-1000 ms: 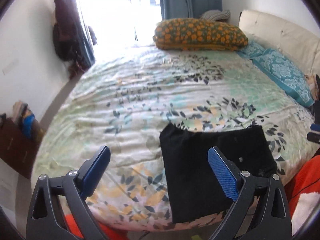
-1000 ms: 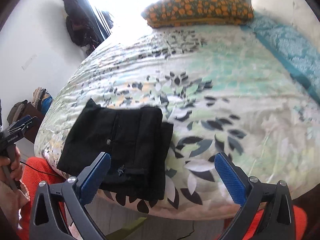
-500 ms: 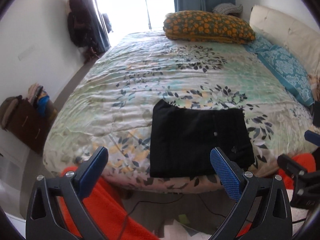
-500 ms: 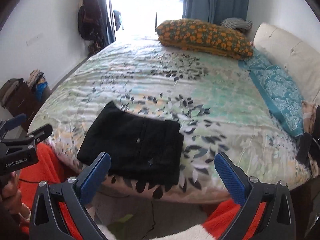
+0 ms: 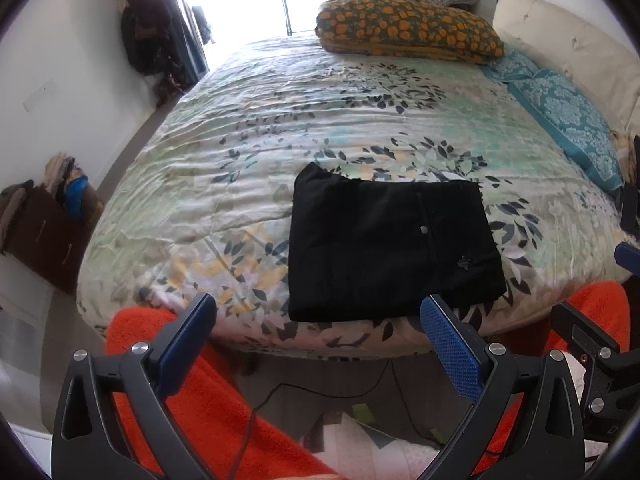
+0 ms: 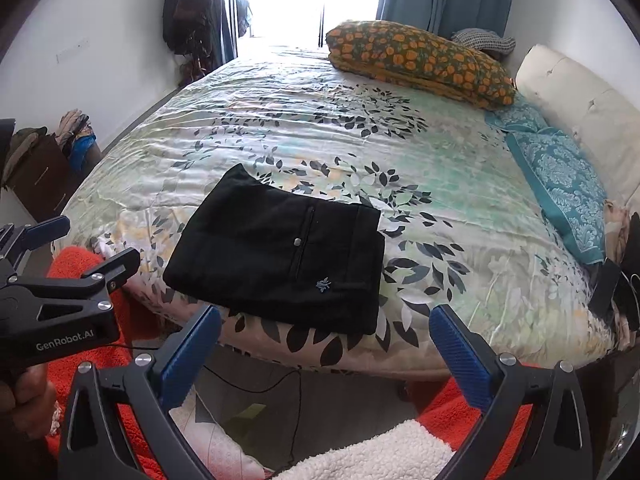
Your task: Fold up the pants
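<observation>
Black pants [image 5: 384,248] lie folded into a neat rectangle near the bed's [image 5: 280,120] front edge. Both the left claw [image 5: 316,344] and right claw [image 6: 324,348] hang wide, empty, clear of them. Folding looks finished; nothing more seems needed.

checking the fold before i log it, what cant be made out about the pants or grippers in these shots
- Underside and inner layers of the folded pants: covered by the top layer in both wrist views.
- Small emblem on the pants: too small to read.
- Right gripper in the left wrist view: cut off by the right edge.
- Left gripper in the right wrist view: cut off by the left edge.
</observation>
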Available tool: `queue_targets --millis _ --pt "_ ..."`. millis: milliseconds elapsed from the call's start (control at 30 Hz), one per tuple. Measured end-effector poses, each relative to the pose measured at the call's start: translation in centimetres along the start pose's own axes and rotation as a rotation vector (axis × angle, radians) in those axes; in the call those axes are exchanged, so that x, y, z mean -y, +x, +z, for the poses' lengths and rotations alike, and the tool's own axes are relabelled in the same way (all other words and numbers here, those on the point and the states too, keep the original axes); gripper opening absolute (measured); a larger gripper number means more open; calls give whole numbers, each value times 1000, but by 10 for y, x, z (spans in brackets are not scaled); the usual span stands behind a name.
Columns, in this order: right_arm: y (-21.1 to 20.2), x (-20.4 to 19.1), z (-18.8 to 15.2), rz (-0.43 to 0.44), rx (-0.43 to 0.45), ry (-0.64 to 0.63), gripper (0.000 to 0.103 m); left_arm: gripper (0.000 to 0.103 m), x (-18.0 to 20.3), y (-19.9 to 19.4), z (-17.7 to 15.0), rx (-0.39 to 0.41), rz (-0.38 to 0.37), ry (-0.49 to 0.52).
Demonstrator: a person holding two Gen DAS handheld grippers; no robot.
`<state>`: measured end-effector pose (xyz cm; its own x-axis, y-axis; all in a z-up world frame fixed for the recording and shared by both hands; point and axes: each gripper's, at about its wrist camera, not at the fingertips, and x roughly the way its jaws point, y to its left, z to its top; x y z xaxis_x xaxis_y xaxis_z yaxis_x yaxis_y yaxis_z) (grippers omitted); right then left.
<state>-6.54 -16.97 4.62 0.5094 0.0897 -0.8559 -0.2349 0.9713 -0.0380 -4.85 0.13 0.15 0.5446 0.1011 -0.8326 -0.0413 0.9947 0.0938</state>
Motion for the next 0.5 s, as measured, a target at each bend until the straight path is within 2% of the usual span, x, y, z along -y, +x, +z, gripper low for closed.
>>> queue_targets --millis 500 --pt "9 -1 -4 5 -55 22 103 102 -1 4 -1 -46 -36 -8"
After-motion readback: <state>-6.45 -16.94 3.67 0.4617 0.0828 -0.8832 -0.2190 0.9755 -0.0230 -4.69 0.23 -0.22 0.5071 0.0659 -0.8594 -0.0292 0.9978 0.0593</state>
